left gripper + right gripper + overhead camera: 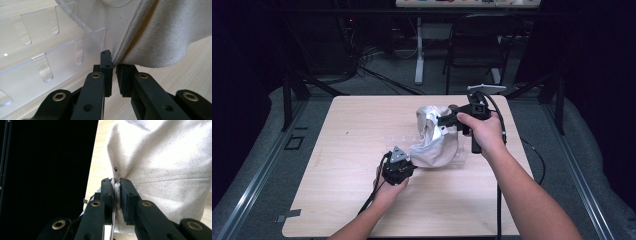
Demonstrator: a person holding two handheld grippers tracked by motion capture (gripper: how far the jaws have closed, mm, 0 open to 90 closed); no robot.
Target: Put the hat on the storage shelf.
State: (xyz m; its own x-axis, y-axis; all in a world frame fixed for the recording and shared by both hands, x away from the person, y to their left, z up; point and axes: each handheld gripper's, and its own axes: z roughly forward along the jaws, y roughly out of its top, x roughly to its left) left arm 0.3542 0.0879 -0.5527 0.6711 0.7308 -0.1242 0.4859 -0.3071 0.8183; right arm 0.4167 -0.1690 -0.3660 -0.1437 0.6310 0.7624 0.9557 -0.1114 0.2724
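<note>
A white canvas cloth (434,140) lies bunched in the middle of the wooden table (352,120). My left gripper (411,164) holds its near lower edge; in the left gripper view the jaws (113,61) are shut on the stitched hem of the cloth (155,32). My right gripper (444,120) reaches in from the right and grips the cloth's upper part, lifting it off the table. In the right gripper view the jaws (116,185) pinch a fold of the cloth (170,162). A clear acrylic rack (37,62) with slotted walls stands right beside the cloth.
The clear rack (394,139) is faint on the tabletop left of the cloth. Behind the table are a dark chair (477,40) and a white desk leg (419,50). Cables trail from both grippers toward the table's near edge.
</note>
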